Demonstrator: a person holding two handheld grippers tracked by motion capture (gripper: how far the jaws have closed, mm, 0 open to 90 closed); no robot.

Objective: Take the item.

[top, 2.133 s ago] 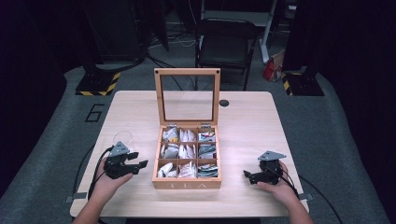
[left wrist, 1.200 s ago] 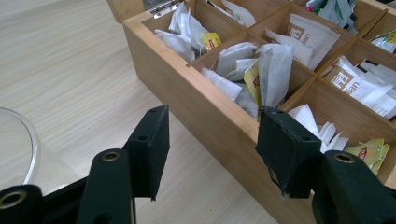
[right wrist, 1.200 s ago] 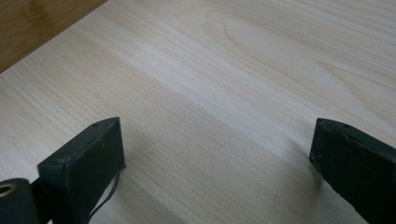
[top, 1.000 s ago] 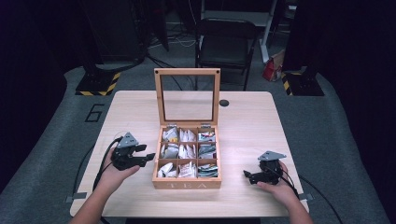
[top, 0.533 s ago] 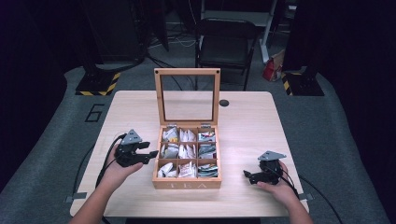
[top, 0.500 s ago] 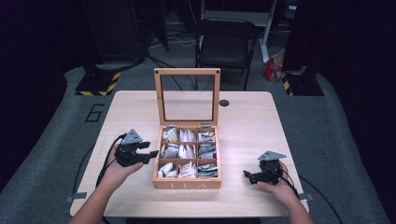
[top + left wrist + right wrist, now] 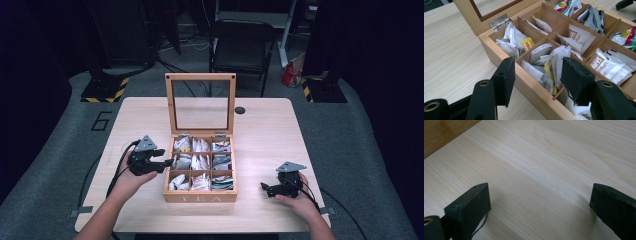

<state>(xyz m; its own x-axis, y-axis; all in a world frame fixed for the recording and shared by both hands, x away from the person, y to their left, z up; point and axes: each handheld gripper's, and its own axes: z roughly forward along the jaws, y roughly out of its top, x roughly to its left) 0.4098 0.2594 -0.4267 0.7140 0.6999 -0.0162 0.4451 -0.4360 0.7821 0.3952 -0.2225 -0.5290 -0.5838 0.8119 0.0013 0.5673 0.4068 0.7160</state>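
Note:
A wooden tea box (image 7: 200, 196) stands mid-table with its glass lid (image 7: 170, 107) upright. Its compartments hold several tea bags (image 7: 200, 162). My left gripper (image 7: 169, 164) is open at the box's left wall, level with the middle row. In the left gripper view its jaws (image 7: 537, 75) straddle that wall (image 7: 534, 92), and white and yellow tea bags (image 7: 549, 62) lie just beyond them, with nothing held. My right gripper (image 7: 264, 189) rests open on the bare table right of the box. Wood grain (image 7: 549, 157) lies between its wide-apart jaws (image 7: 540, 200).
A black chair (image 7: 240, 45) stands behind the table's far edge. A small dark round hole (image 7: 240, 110) sits in the tabletop right of the lid. Cables trail from both grippers over the near edge. Bare wood (image 7: 265, 145) lies right of the box.
My left gripper has moved right and a little farther from the near edge, up to the box's left wall, jaws still open. The right gripper has stayed put.

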